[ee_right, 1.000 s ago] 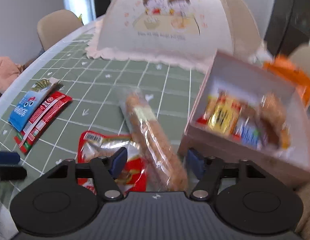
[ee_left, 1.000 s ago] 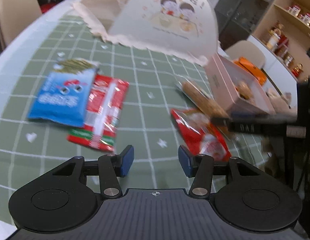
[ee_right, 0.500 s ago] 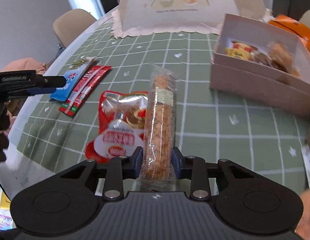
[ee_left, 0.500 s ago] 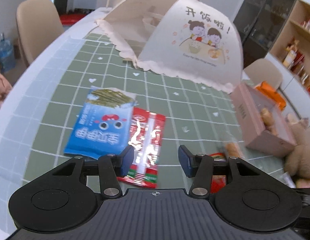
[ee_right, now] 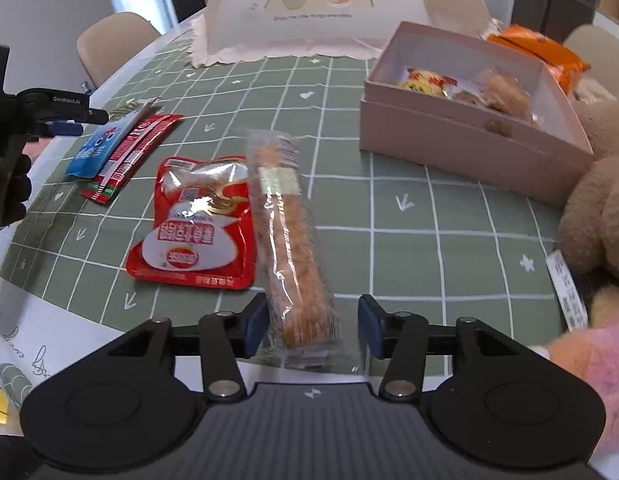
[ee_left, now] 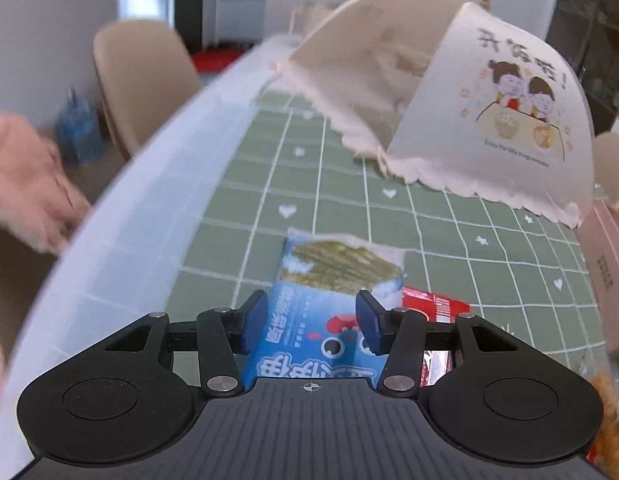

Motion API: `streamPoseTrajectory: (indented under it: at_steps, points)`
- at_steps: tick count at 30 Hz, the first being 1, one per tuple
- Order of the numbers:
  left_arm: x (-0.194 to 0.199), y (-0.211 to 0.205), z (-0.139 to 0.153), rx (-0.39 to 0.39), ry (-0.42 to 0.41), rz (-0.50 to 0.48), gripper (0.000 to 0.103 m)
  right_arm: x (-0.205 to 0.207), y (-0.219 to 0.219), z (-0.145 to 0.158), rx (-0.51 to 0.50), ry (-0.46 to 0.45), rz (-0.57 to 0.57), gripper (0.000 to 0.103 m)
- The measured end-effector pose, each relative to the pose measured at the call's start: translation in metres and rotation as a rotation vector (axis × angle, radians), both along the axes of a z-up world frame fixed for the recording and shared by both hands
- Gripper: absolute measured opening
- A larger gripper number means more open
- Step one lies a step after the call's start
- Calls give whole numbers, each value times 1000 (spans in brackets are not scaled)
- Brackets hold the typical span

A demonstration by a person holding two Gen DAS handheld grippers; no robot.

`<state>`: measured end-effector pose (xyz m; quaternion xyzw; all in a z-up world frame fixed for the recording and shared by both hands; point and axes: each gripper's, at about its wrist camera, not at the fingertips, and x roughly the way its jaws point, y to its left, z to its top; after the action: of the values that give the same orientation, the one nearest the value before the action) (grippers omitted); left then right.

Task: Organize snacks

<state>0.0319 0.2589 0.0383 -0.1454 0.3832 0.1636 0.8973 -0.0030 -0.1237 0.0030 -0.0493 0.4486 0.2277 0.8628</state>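
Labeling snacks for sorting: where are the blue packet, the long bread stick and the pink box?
blue packet (ee_left: 309, 344), left wrist view, printed front.
long bread stick (ee_right: 289, 240), right wrist view, middle.
pink box (ee_right: 461, 136), right wrist view, front wall.

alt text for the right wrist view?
The right tool is open around the near end of a clear-wrapped long bread stick on a green grid tablecloth. A red snack pouch lies beside it; a pink box of snacks sits beyond.

Both wrist views look low across the table (ee_right: 341, 80) (sharing the blue packet (ee_left: 309, 340)).
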Motion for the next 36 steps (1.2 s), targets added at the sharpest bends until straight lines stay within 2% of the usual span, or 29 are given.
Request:
streamPoseTrajectory:
  at_steps: [1, 2, 5, 8, 12, 14, 15, 18, 22, 25, 27, 31, 33, 36]
  points:
    - [3, 1, -6, -18, 16, -18, 54, 1, -2, -1, 9, 11, -5, 50]
    - [4, -2, -6, 8, 2, -42, 54, 2, -3, -3, 15, 19, -10, 50]
    - [9, -24, -6, 67, 17, -189, 54, 6, -5, -3, 24, 27, -22, 55]
    - [5, -59, -6, 100, 26, -373, 54, 10, -3, 0, 44, 17, -20, 65]
    - [-6, -106, -13, 175, 43, -568, 54, 16, 8, 4, 35, -23, -5, 66]
    - [-14, -122, -14, 178, 46, -630, 50, 20, 14, 5, 32, -36, -5, 66]
    - [-15, -124, -16, 153, 60, -645, 43, 21, 17, 6, 32, -38, -1, 66]
    - [-18, -116, -16, 126, 48, -580, 42, 24, 21, 6, 29, -38, 6, 66]
    - [-11, -76, -11, 78, 26, -356, 39, 24, 18, 0, 23, -13, 1, 66]
    - [-3, -50, -9, 52, 26, -239, 38, 23, 14, -5, 18, -7, -8, 68]
    - [2, -46, -10, 35, 38, -239, 39, 21, 12, -5, 13, -11, -8, 68]
    - [5, -63, -13, 38, 66, -330, 45, 18, 12, -7, -2, -25, -6, 70]
    - [4, -67, -11, -2, 50, -376, 46, 16, 13, -8, -14, -31, -6, 71]
    - [-1, -59, -4, 66, 10, -316, 45, 12, 10, -9, -19, -38, -10, 73]
